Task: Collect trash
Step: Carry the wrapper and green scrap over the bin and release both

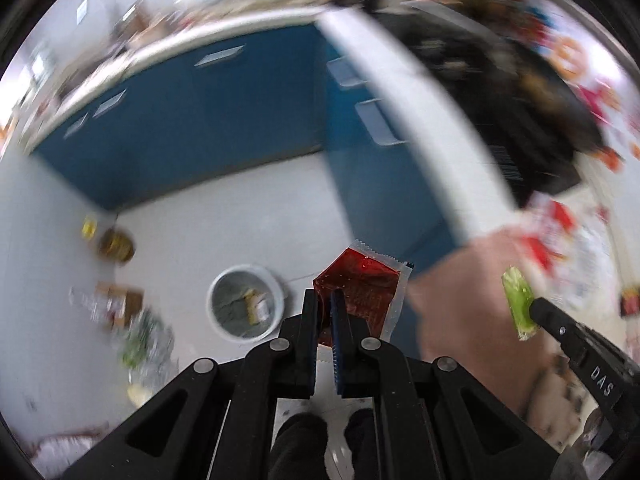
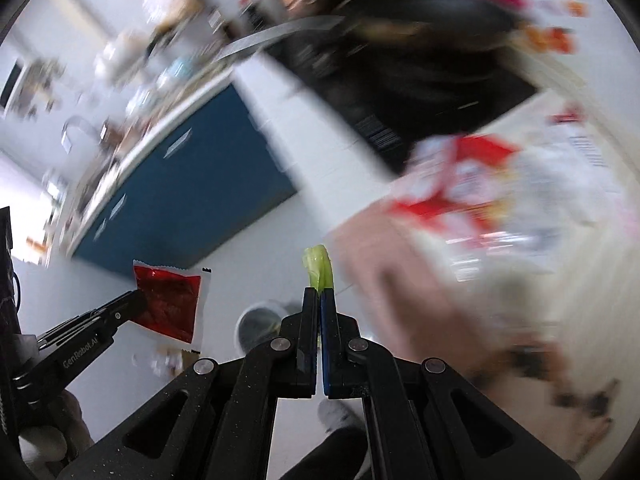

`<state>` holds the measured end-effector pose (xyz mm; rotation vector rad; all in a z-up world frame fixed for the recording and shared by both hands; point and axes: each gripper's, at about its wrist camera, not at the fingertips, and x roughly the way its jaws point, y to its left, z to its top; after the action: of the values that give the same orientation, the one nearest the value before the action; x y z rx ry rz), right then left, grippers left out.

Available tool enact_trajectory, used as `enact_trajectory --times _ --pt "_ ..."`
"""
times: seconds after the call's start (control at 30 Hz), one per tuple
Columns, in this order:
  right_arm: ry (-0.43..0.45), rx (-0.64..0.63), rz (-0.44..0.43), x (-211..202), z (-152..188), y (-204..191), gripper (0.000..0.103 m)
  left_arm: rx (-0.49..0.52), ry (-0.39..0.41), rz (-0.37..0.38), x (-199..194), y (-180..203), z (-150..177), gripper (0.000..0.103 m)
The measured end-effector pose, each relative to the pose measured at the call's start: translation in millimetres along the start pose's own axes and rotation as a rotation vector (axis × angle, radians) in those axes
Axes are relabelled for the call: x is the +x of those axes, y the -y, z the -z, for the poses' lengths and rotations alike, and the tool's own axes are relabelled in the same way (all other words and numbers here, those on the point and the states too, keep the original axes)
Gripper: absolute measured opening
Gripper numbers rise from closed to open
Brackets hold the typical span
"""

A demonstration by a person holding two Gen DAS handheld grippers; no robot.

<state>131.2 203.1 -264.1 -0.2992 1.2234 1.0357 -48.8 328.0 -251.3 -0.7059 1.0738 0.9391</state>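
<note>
My left gripper (image 1: 323, 300) is shut on a red sauce packet (image 1: 362, 286) with white serrated edges and holds it in the air above the floor. The packet also shows in the right wrist view (image 2: 172, 300), with the left gripper (image 2: 134, 300) at its lower left. My right gripper (image 2: 319, 294) is shut on a small green wrapper (image 2: 319, 268); the wrapper also shows in the left wrist view (image 1: 519, 304) at the right gripper's tip (image 1: 536, 308). A white trash bin (image 1: 246, 304) with some trash inside stands on the floor below, partly hidden in the right wrist view (image 2: 260, 320).
Blue cabinets (image 1: 200, 128) under a white counter run along the back. A white counter edge (image 1: 420, 112) with a black stovetop (image 1: 532, 112) and snack bags (image 2: 500, 184) lies right. Bottles and litter (image 1: 120, 300) sit on the floor at left. Both views are motion-blurred.
</note>
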Motion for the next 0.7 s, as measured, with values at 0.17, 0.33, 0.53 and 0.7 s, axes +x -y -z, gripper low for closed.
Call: enact_trajectory --times 0.17,0.33,0.53,0.7 --pt "-0.14 -0.144 -0.032 119 27 -95 0.001 -0.164 -0.119 -0.052 90 -116 18 0.003" --pt "-0.26 -0.238 -0.062 252 76 -163 0.001 -0.287 -0.232 -0.078 199 -206 47 0.003" --pt "-0.375 -0.25 -0.067 404 126 -190 0.001 -0.353 -0.332 -0.056 318 -264 77 0.003" --pt "-0.412 -0.264 -0.048 492 150 -188 0.001 -0.331 -0.358 -0.048 390 -281 87 0.004"
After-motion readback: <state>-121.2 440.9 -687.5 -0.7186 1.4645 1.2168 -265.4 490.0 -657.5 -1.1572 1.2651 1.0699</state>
